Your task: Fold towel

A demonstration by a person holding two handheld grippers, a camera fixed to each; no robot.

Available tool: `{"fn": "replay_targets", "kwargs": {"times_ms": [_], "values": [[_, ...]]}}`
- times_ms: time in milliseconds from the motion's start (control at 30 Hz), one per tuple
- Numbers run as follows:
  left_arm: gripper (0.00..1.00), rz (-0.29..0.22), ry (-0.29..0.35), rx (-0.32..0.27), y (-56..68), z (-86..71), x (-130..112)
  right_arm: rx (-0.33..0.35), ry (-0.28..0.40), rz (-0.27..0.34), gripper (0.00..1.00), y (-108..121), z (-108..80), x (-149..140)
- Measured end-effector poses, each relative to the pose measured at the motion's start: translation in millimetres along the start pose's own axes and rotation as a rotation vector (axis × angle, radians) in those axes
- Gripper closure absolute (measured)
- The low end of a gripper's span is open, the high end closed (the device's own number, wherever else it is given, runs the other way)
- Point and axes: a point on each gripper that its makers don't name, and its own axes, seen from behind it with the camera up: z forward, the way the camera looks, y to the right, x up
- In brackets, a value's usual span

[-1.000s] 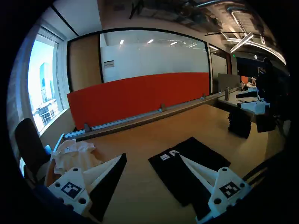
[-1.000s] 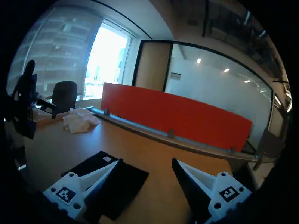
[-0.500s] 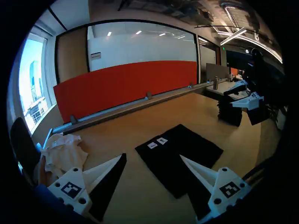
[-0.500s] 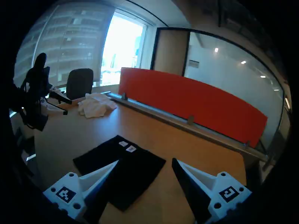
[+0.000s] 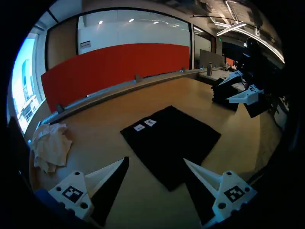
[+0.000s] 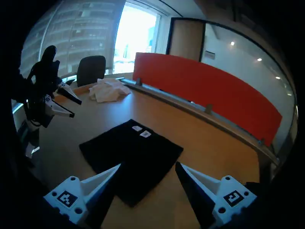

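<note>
A black towel (image 5: pixel 171 139) lies flat on the wooden table (image 5: pixel 103 126), with two small white tags near its far edge. In the right gripper view the same black towel (image 6: pixel 131 154) is spread out ahead. My left gripper (image 5: pixel 154 162) hangs open above the towel's near corner. Over the towel's near edge, my right gripper (image 6: pixel 148 168) is open too. The other gripper (image 5: pixel 238 89) shows at the far right in the left gripper view, and at the far left as the other gripper (image 6: pixel 65 101) in the right gripper view. Neither holds anything.
A crumpled white cloth (image 5: pixel 49 147) lies at the table's left end, seen as a white cloth (image 6: pixel 108 89) in the right gripper view. A red divider panel (image 5: pixel 114 66) runs along the table's far edge. A dark office chair (image 6: pixel 89 70) stands by the window.
Both grippers have tilted downward and moved over the table, so the black towel sits more centred and fuller in both views. Both stay open.
</note>
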Motion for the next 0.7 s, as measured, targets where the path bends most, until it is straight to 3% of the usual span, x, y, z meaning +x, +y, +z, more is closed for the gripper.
{"fn": "replay_targets", "kwargs": {"times_ms": [433,700], "values": [[0.06,0.017,-0.109,-0.058,16.0,34.6,-61,0.056,-0.086,-0.003,0.0,-19,27.4,-55],[0.06,0.02,-0.151,-0.098,26.5,49.9,-84,0.09,-0.134,0.002,0.0,-31,41.3,-84]]}}
